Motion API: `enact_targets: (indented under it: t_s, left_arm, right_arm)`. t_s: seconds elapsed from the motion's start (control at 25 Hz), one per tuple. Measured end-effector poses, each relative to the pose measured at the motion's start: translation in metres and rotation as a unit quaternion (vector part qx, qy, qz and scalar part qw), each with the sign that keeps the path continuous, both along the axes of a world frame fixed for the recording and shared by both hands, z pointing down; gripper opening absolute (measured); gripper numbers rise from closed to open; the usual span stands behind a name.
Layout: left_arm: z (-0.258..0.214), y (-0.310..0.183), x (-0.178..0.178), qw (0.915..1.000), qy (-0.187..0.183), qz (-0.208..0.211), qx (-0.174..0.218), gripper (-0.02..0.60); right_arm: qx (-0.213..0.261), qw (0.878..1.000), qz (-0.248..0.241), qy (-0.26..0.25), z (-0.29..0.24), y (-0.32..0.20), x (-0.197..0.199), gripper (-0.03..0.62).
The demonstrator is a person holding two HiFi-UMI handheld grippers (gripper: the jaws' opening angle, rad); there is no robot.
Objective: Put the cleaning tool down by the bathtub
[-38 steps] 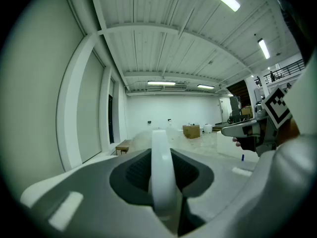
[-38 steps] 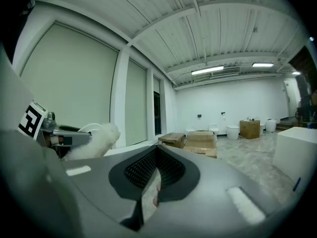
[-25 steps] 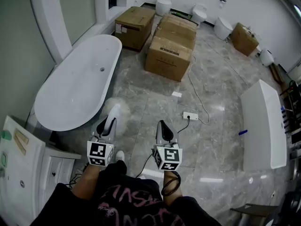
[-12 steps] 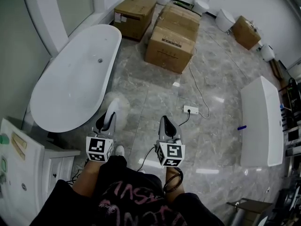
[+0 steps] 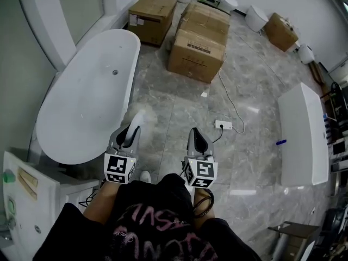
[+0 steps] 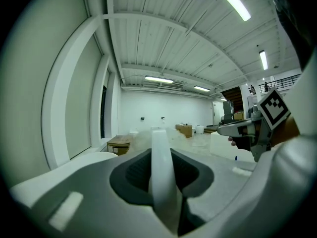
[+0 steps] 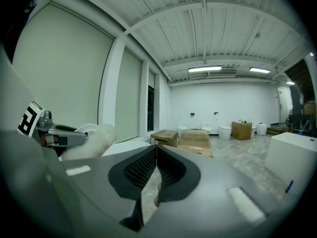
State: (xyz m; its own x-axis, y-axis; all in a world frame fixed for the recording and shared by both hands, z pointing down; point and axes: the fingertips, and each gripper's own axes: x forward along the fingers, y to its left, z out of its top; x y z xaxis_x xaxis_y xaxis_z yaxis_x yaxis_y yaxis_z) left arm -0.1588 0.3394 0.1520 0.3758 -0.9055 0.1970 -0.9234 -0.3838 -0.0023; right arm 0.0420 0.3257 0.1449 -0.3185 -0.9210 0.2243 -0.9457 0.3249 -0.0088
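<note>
Grey marble floor (image 5: 179, 105) of a bathroom showroom; the cleaning tool (image 5: 138, 118) is not yet set down.
Left gripper (image 5: 129, 130) is clamped on the tool's white handle, with its fluffy head up in the air just right of the bathtub (image 5: 81, 102) at its near end. Right gripper (image 5: 194, 137) is closed on nothing. As I judge it, only the lowering and letting go are left. Cardboard boxes (image 5: 196, 42) stand far off, and a power strip (image 5: 223, 125) with its cord (image 5: 231, 105) lies to the right, clear of the spot.

place: bathroom-fittings showroom or warehouse | evidence: loose bathtub (image 5: 87, 97), toilets (image 5: 255, 18) along the wall, cardboard boxes (image 5: 196, 39), marble floor (image 5: 255, 91)
</note>
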Motion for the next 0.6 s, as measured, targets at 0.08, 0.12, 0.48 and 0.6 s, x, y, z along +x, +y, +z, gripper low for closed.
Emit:
enact_targets:
  t_s: [0.08,0.12,0.48,0.6]
  left_arm:
    - [0.001,-0.005,-0.006,1.0000,0.006,0.000,-0.004,0.081]
    - [0.002,-0.007,-0.008,0.9999,0.009,-0.001,-0.006,0.081]
    - [0.009,-0.013,-0.017,0.9998,0.019,0.001,-0.010,0.081]
    - [0.012,-0.016,-0.020,0.9998,0.013,0.002,-0.012,0.081]
  right_arm:
    - [0.000,1.000,0.005,0.005,0.000,-0.002,-0.002,0.020]
    - [-0.001,1.000,0.006,0.007,0.000,-0.003,-0.003,0.021]
    - [-0.004,0.999,-0.002,0.033,0.001,-0.011,-0.011,0.026]
    - [-0.006,0.999,-0.007,0.040,0.006,-0.018,-0.015,0.026]
